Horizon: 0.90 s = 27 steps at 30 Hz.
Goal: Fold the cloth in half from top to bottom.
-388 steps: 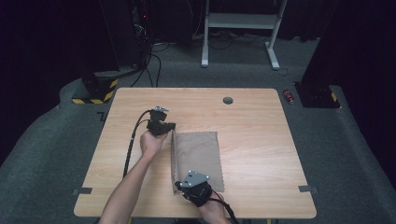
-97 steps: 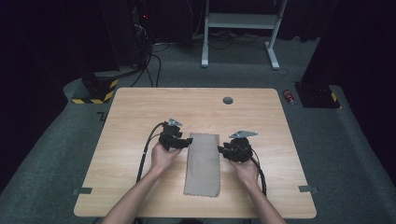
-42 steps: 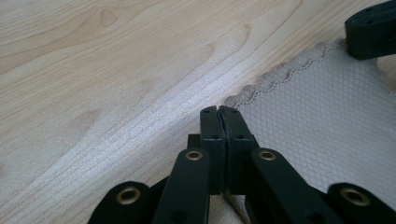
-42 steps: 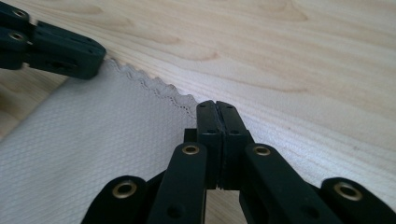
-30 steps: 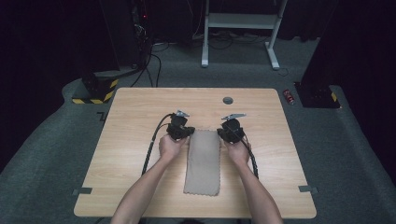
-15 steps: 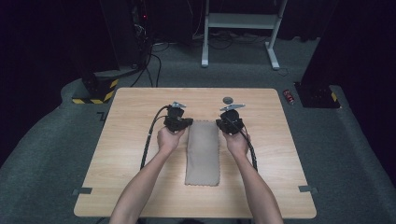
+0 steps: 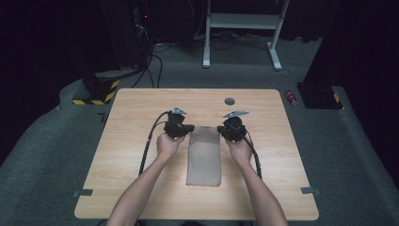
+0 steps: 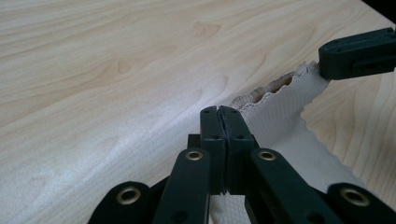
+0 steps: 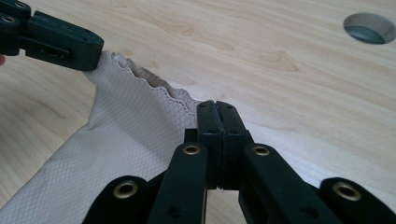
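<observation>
cloth: beige, waffle-textured, folded into a long narrow strip; lies mid-counter, long axis running away from the person, far end raised a little where it is gripped
counter: light wood, bare around the strip, so there is room to drag or fold
left gripper: at the far-left corner of the strip, fingers pressed together and pinching the cloth edge
right gripper: at the far-right corner, fingers likewise pressed together on the hem
why both corners: judged, holding the two far corners at once keeps the short edge straight and taut, so the strip moves as one piece and does not skew
edge between grippers: scalloped hem arches up off the wood in both gripper views, layers gaping slightly; reads as the end being lifted, not flat
near end of cloth: lies flat close to the person, untouched; acts as the anchor or the target for the next fold
hands: one behind each gripper, forearms coming in symmetric on either side of the strip
step in hand: judged, far end gripped ready to fold toward the near end, halving the length
risk: thin pinch right at the hem, layers could slip apart if pulled unevenly
hole in counter: round grommet beyond the grippers, well apart from the cloth, not involved
</observation>
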{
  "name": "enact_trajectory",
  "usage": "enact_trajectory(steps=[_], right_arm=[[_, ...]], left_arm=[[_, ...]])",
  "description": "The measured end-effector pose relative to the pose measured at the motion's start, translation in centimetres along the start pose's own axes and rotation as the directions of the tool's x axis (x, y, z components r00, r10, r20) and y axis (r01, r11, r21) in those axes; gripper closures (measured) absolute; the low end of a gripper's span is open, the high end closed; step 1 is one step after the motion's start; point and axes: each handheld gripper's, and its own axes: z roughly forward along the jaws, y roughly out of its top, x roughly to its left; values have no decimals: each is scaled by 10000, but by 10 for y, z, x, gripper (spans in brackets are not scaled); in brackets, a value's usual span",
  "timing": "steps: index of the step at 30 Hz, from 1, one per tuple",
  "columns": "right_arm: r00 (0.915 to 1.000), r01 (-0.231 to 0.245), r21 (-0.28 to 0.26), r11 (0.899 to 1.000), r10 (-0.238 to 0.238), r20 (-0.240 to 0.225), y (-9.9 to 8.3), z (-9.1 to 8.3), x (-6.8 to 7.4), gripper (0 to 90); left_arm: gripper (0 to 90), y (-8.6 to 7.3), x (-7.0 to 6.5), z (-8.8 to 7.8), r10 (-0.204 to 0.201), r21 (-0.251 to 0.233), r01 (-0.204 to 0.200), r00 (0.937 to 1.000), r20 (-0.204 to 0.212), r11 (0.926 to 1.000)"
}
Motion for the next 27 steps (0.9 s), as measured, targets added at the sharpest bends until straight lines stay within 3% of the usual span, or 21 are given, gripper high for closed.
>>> enact_trajectory(steps=[7,19,27], right_arm=[[9995,80,111,9999,-76,-322,-16,0,3,896],[9968,-27,139,9999,38,-798,-37,0,10,896],[9951,211,108,9997,-200,-969,-49,-5,17,896]], left_arm=[[889,-15,-4,2,313,427,-318,9994,131,9986],[889,-36,-7,0,107,421,-126,9989,454,9990],[888,-48,-12,-7,152,443,-180,9979,633,9989]])
